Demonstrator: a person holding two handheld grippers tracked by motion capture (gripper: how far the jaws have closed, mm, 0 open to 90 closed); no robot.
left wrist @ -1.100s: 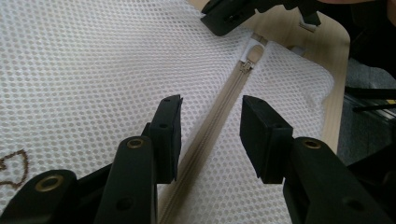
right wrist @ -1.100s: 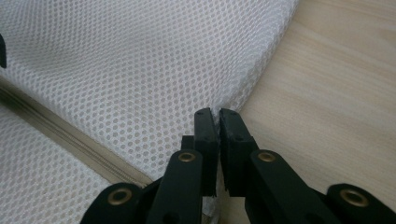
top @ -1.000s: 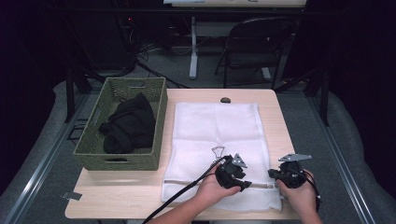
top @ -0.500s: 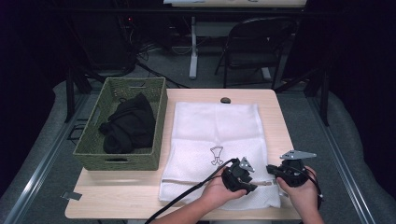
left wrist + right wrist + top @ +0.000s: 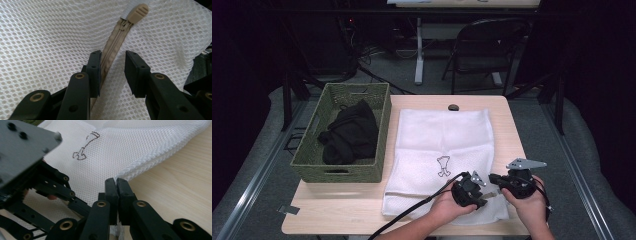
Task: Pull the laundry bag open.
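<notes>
The right gripper (image 5: 116, 185) pinches the near edge of the white mesh bag (image 5: 442, 145) on the table (image 5: 337, 215) (jaws tight), while the left gripper (image 5: 113, 65), half open and just closing around the zipper (image 5: 110, 50), should next grab the tan pull (image 5: 137, 12).

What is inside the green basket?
A crumpled black garment lies inside the woven green basket. Whether anything else sits beneath that cloth cannot be seen, because it covers most of the bottom.
</notes>
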